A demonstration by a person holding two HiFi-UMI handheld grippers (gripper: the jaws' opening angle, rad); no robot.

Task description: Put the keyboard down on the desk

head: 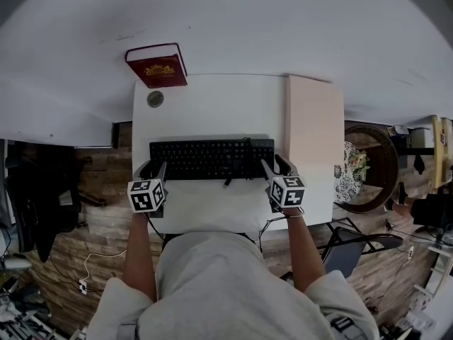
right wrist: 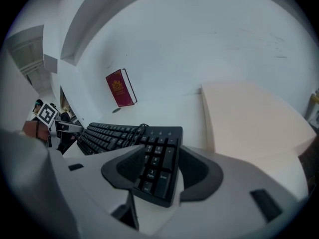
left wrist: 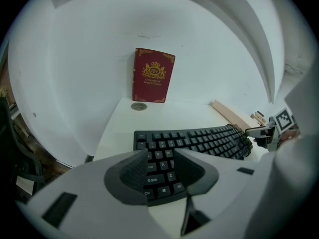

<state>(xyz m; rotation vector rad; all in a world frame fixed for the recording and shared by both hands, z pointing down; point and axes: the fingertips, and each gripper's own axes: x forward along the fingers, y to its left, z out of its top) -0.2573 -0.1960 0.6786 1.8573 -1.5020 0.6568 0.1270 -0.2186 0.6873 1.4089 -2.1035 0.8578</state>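
Observation:
A black keyboard [head: 212,159] lies lengthwise across the white desk [head: 212,105], close to its near edge. My left gripper [head: 154,168] is at its near left corner and my right gripper [head: 276,167] at its near right corner. In the left gripper view the left-end keys [left wrist: 160,176] show between the jaws of the left gripper [left wrist: 160,156], and the pads overlap them on both sides. In the right gripper view the number-pad end [right wrist: 157,168] sits between the jaws of the right gripper [right wrist: 160,158]. Whether any pad presses on the keyboard is unclear.
A red book [head: 157,66] leans on the wall at the desk's far left, with a small round disc [head: 155,99] in front of it. A pale board [head: 315,140] covers the desk's right side. The keyboard's cable [right wrist: 142,128] loops over its back edge.

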